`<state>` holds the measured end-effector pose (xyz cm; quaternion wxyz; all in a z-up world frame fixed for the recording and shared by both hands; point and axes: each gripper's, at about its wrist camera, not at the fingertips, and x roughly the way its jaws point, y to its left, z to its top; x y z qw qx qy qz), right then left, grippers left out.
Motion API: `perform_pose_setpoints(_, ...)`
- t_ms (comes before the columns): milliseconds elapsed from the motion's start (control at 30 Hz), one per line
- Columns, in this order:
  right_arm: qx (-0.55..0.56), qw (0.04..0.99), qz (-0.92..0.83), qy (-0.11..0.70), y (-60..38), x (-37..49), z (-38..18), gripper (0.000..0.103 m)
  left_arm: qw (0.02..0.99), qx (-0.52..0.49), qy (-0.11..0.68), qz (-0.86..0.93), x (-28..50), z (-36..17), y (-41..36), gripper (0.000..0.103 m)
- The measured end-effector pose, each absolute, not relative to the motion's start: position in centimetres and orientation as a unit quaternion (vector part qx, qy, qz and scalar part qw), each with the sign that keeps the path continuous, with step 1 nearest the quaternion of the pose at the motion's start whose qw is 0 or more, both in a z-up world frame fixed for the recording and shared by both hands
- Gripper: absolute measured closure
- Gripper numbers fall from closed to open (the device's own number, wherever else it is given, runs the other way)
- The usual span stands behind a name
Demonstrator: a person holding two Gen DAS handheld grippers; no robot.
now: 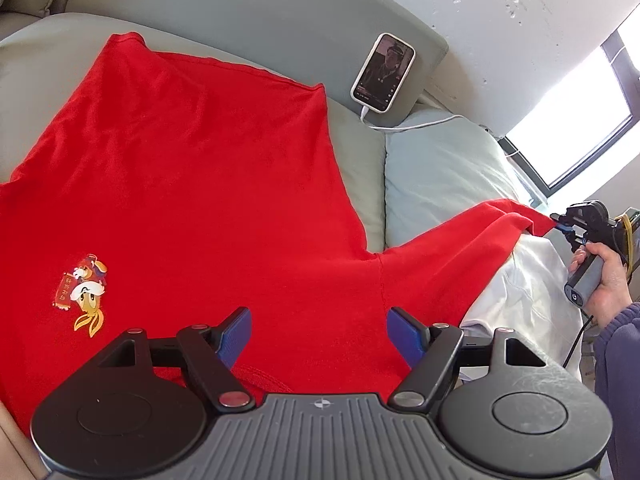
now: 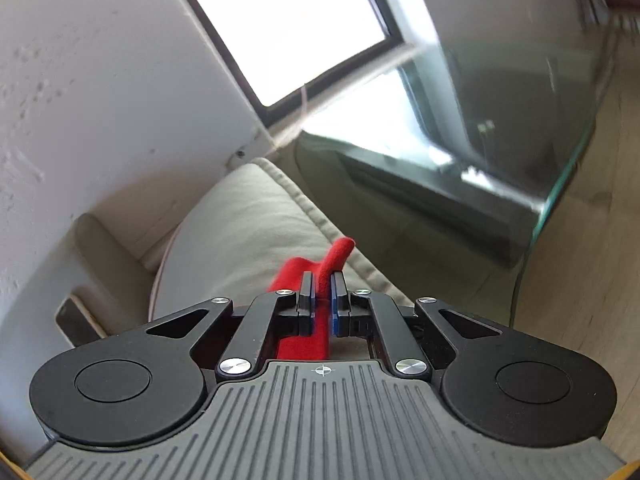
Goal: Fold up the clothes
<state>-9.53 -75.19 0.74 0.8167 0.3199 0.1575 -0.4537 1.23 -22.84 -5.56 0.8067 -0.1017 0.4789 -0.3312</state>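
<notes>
A red T-shirt (image 1: 192, 184) with a small cartoon fish print (image 1: 84, 292) lies spread face up on the grey-green sofa seat (image 1: 360, 168). My left gripper (image 1: 319, 322) hovers open just above the shirt near its collar, nothing between its blue pads. One sleeve (image 1: 480, 236) is stretched out to the right. My right gripper (image 1: 560, 226), held by a hand (image 1: 604, 280), is shut on the sleeve's end. In the right wrist view the red sleeve cloth (image 2: 322, 276) is pinched between the pads of the right gripper (image 2: 322, 280).
A phone (image 1: 383, 73) leans against the sofa back with a white cable (image 1: 412, 124) running from it. A pale cushion (image 1: 440, 172) and a white garment (image 1: 524, 292) lie under the stretched sleeve. A glass-topped table (image 2: 560, 152) stands beyond the sofa end, below a bright window (image 2: 288, 20).
</notes>
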Motion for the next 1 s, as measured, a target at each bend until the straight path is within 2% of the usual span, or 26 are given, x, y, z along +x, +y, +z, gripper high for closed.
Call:
perform_pose_setpoints(267, 0.145, 0.913, -0.365, 0.108, -60.2, -8.4, 11.8, 0.096, 0.838, -0.139, 0.422, -0.317, -0.3, -2.1, -16.4, 0.03)
perform_pose_setpoints(467, 0.067, 0.948, -0.305, 0.069, -46.2, -9.8, 14.8, 0.096, 0.866, -0.16, 0.392, -0.267, -0.9, -0.6, -9.6, 0.03)
perform_pose_setpoints(733, 0.102, 0.957, -0.231, 0.145, -34.5, -8.4, 9.7, 0.096, 0.885, -0.171, 0.384, -0.2, -1.4, -0.8, -1.8, 0.03)
perform_pose_setpoints(1000, 0.093, 0.947, -0.151, 0.267, -23.8, -5.5, 0.2, 0.096, 0.894, -0.207, 0.373, -0.139, -1.2, -1.2, 2.7, 0.03)
